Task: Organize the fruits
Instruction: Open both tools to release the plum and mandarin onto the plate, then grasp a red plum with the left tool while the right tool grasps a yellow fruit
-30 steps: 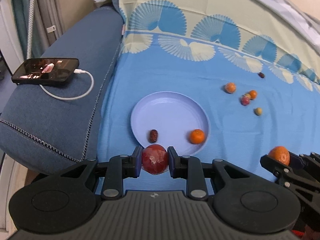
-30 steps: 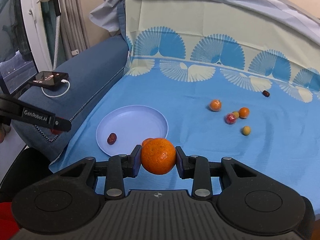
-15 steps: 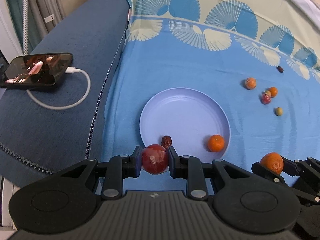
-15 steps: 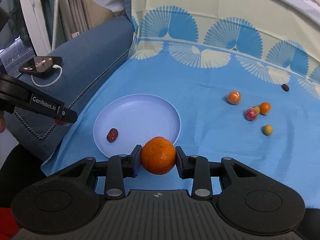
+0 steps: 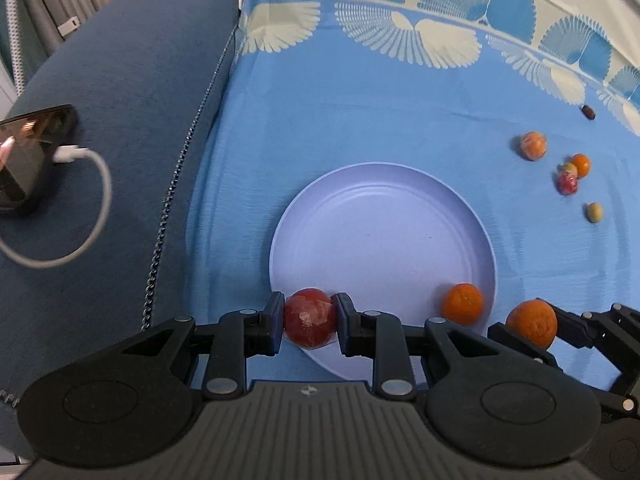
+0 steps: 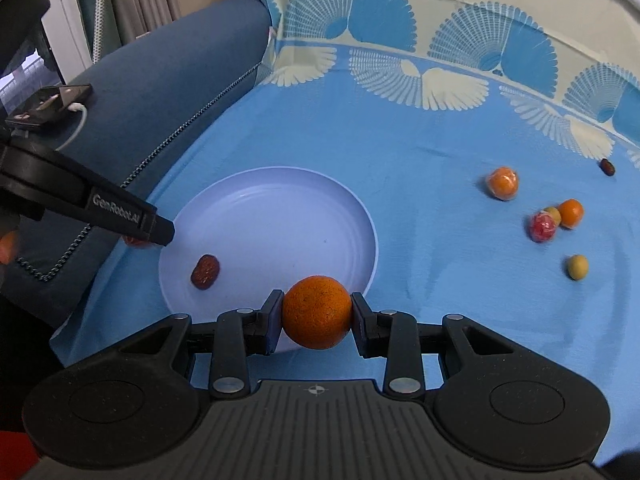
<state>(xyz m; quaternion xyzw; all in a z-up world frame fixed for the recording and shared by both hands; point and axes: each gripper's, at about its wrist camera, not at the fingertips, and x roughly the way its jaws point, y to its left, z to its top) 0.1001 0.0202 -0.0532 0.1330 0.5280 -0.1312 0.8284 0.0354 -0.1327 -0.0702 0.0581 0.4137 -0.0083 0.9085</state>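
My left gripper [image 5: 310, 322] is shut on a shiny red fruit [image 5: 308, 312] over the near rim of the lilac plate [image 5: 380, 232]. A small orange [image 5: 462, 304] lies on the plate's near right side. My right gripper [image 6: 317, 318] is shut on a larger orange [image 6: 316, 308] above the plate's [image 6: 276, 216] near edge, and it hides the small orange in that view. A dark date [image 6: 205, 271] lies on the plate's left side. The left gripper [image 6: 136, 236] shows at the plate's left rim. The right gripper's orange [image 5: 531, 323] shows beside the plate.
Loose on the blue cloth at the right are a wrapped orange [image 6: 503, 183], a small orange [image 6: 571, 213], a red wrapped fruit [image 6: 542, 227], a yellowish fruit [image 6: 577, 267] and a date [image 6: 607, 167]. A phone [image 5: 28, 160] with a white cable [image 5: 100, 200] lies on the dark blue cushion to the left.
Both grippers have come forward and down toward the plate, each still holding its fruit. In the left wrist view the date on the plate is now hidden behind the red fruit.
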